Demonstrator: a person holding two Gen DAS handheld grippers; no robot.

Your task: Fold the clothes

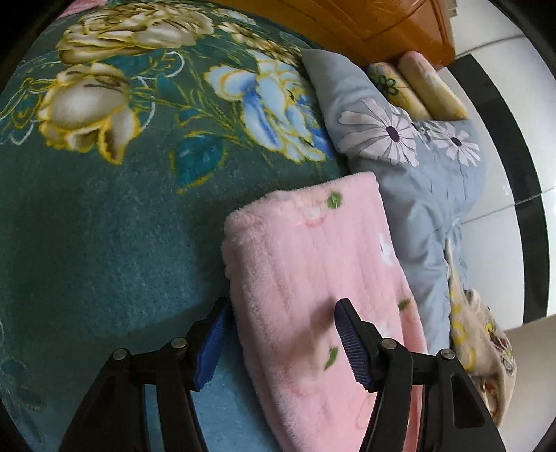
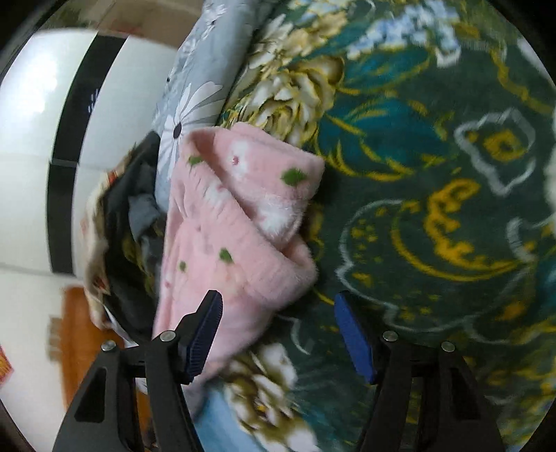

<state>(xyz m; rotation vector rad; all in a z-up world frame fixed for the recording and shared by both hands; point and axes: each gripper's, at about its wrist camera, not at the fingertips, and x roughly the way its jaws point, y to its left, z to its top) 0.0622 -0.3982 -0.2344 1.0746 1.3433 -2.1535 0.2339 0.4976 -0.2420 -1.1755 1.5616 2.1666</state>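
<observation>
A pink fleece garment [image 1: 312, 264] with small green and white flowers lies folded on the green floral blanket [image 1: 104, 208]. My left gripper [image 1: 281, 344] is open just above its near end, one finger on each side of its left edge. In the right wrist view the same pink garment [image 2: 239, 222] lies in a loose folded bundle. My right gripper [image 2: 278, 337] is open, with its left finger over the garment's near edge and its right finger over the blanket [image 2: 434, 208].
A grey daisy-print pillow [image 1: 399, 139] lies beside the garment, with two rolled yellow cloths [image 1: 417, 87] behind it. A pile of other clothes [image 2: 132, 215] sits at the bed's edge. White tiled floor [image 1: 504, 174] and orange wooden furniture [image 1: 382, 21] lie beyond.
</observation>
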